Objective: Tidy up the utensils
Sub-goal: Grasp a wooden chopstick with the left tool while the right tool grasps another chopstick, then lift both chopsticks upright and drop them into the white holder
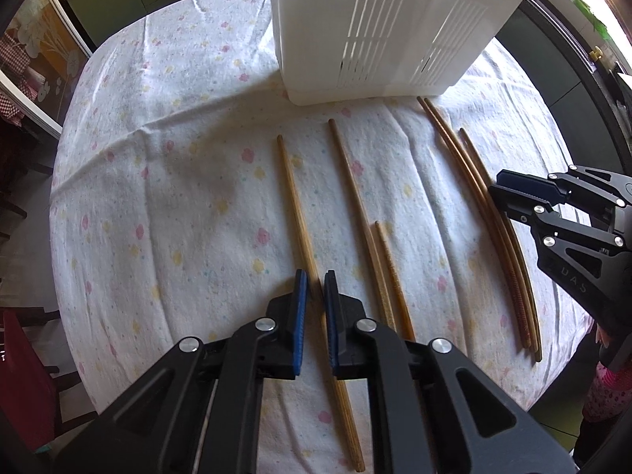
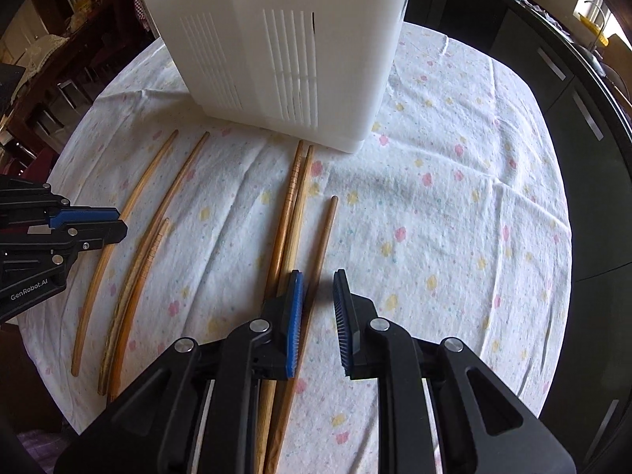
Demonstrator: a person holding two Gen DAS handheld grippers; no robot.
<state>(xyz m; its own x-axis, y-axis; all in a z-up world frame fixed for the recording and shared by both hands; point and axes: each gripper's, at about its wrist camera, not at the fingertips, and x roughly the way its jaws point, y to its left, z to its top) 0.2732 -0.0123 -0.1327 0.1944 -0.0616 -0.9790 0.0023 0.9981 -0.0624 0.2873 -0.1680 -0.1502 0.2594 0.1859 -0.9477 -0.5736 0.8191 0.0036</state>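
White slotted utensil bin [image 1: 316, 39] stands upright at far side of table w/ a flowered tablecloth [image 1: 158, 158]; six wooden chopsticks lie loose on the cloth in front of it, none in the bin as far as can be seen. L gripper [image 1: 314, 276] points down at the cloth, fingers nearly closed and clamped on the leftmost chopstick [image 1: 294, 213], which runs lengthwise btwn the blue pads, far tip toward the bin, near end sticking out under the gripper body. Just right of it lie a long chopstick [image 1: 349, 189] and a short chopstick [image 1: 389, 260], the two touching at their near ends, both flat on the cloth and untouched. Further right is a group of three chopsticks [image 1: 470, 181], far tips close to the bin's corner. R gripper [image 2: 318, 276] hangs over that group, also aimed down, fingers a little apart w/ a clear gap. Right wrist view: the outer chopstick [image 2: 326, 233] passes thru that gap, hugging the left pad, while the right pad stands off it, so no grip there. The other two of the group, a touching pair [image 2: 292, 197], run under and just outside the left finger. The two grippers are well apart, w/ the long and short chopsticks btwn them.
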